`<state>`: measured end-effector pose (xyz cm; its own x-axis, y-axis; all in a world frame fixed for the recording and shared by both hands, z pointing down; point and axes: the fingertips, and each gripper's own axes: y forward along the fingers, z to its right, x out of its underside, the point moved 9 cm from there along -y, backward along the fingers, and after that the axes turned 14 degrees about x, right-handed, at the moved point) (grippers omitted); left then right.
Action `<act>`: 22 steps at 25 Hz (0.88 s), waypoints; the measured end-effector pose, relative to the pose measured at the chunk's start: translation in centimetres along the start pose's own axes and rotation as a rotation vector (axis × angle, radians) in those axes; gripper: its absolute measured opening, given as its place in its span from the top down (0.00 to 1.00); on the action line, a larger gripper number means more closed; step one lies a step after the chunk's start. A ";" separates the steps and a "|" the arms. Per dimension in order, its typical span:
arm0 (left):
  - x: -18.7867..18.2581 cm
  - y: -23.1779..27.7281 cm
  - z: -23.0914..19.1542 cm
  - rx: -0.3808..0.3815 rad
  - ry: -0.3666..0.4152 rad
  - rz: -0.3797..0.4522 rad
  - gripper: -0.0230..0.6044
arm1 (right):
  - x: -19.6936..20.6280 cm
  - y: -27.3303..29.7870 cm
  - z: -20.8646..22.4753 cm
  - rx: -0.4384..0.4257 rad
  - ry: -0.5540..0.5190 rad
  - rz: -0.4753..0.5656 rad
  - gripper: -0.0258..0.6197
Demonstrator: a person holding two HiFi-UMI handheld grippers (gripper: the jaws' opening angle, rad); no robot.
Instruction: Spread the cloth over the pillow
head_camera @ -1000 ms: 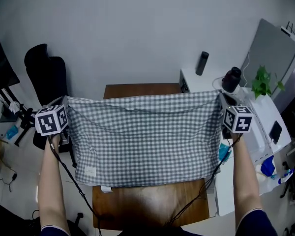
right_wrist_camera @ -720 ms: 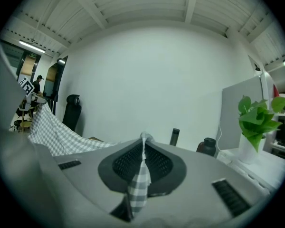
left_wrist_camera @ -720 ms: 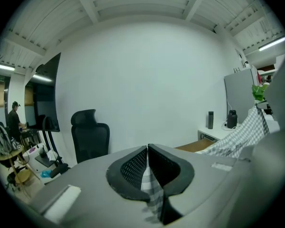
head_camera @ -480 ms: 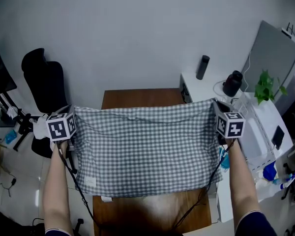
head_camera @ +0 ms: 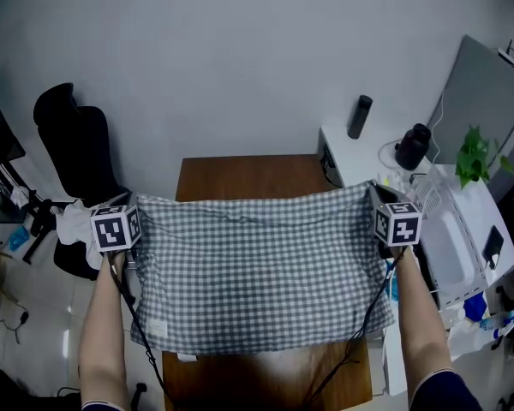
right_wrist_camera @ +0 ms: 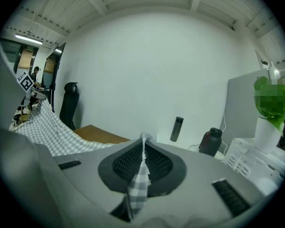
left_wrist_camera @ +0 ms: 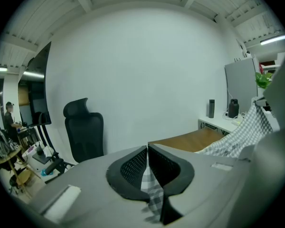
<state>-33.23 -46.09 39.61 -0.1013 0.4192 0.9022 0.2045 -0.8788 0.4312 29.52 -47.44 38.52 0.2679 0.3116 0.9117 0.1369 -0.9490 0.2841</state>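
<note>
A grey-and-white checked cloth point(head_camera: 257, 272) hangs stretched between my two grippers above the wooden table point(head_camera: 248, 176). My left gripper point(head_camera: 130, 217) is shut on the cloth's far left corner, and a strip of check fabric point(left_wrist_camera: 151, 188) shows between its pads. My right gripper point(head_camera: 379, 202) is shut on the far right corner, with a fold of cloth point(right_wrist_camera: 140, 182) pinched between its pads. The cloth's near edge droops over the table's middle. No pillow shows in any view; the cloth hides whatever lies under it.
A black office chair point(head_camera: 75, 144) stands left of the table. On the right is a white side desk point(head_camera: 347, 148) with a dark bottle point(head_camera: 359, 116), a black flask point(head_camera: 411, 146) and a green plant point(head_camera: 475, 157). Cables hang from both grippers.
Both grippers have come down and drawn a little closer together, carrying the stretched cloth lower over the table. More of the table's far end now shows.
</note>
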 end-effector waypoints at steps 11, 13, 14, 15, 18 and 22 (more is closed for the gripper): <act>2.1 3.8 -0.4 -0.025 0.004 -0.086 0.93 | 2.8 3.4 -1.4 -0.015 -0.010 -0.074 0.92; 2.4 4.4 -0.3 -0.023 0.004 -0.095 0.93 | 3.4 4.0 -1.7 -0.018 -0.010 -0.090 0.92; 2.6 4.7 -0.2 -0.019 0.004 -0.100 0.93 | 3.7 4.3 -1.9 -0.021 -0.010 -0.100 0.92; 2.8 5.0 -0.2 -0.016 0.005 -0.106 0.93 | 4.1 4.6 -2.0 -0.024 -0.012 -0.110 0.92; 3.3 6.1 -0.1 -0.007 0.006 -0.127 0.93 | 5.0 5.4 -2.6 -0.034 -0.019 -0.145 0.92; 4.3 7.2 -0.2 0.001 0.011 -0.168 0.93 | 6.0 6.2 -3.1 -0.032 -0.030 -0.174 0.92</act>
<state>-32.40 -50.65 46.54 -0.1451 0.5577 0.8173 0.1845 -0.7963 0.5761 29.03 -51.60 46.64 0.2709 0.4721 0.8389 0.1533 -0.8815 0.4466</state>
